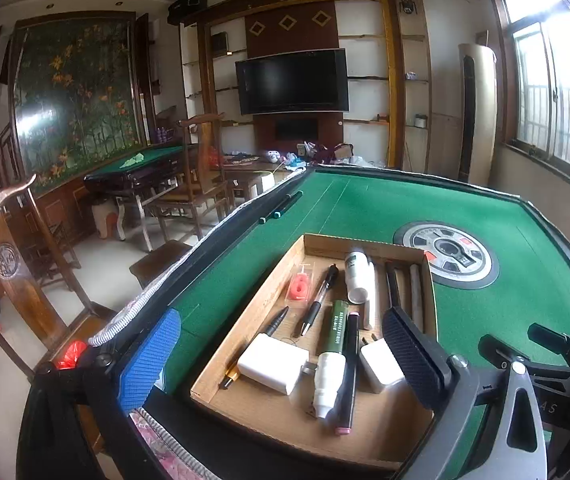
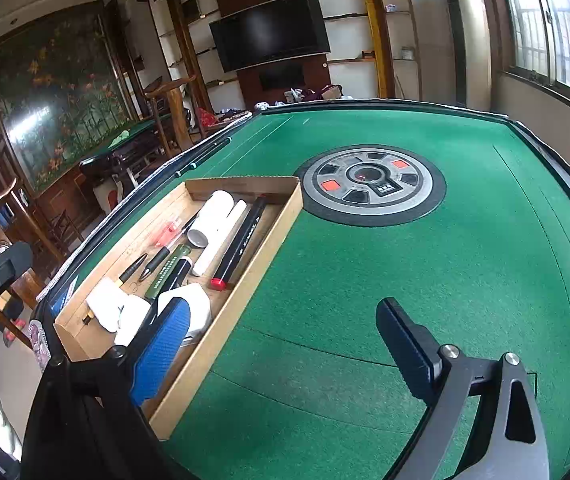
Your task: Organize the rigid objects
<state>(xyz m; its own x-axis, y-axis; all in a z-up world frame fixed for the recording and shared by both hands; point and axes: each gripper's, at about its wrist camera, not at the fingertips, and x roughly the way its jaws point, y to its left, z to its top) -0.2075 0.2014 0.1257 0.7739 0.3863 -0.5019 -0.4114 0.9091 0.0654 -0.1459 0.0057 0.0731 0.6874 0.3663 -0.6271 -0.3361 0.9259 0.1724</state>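
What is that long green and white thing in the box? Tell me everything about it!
It is a green tube with a white cap and pale lettering along its side, plastic by the look of it. It lies flat in the cardboard box, cap toward the camera, with a black marker alongside and a white charger on its other side.

My right tool [image 2: 285,344] hangs wide apart over the green bench [image 2: 365,280]. Its blue finger [image 2: 161,352] overlaps the cardboard tray [image 2: 221,320], which holds pens, a white charger [image 2: 195,306] and tubes.
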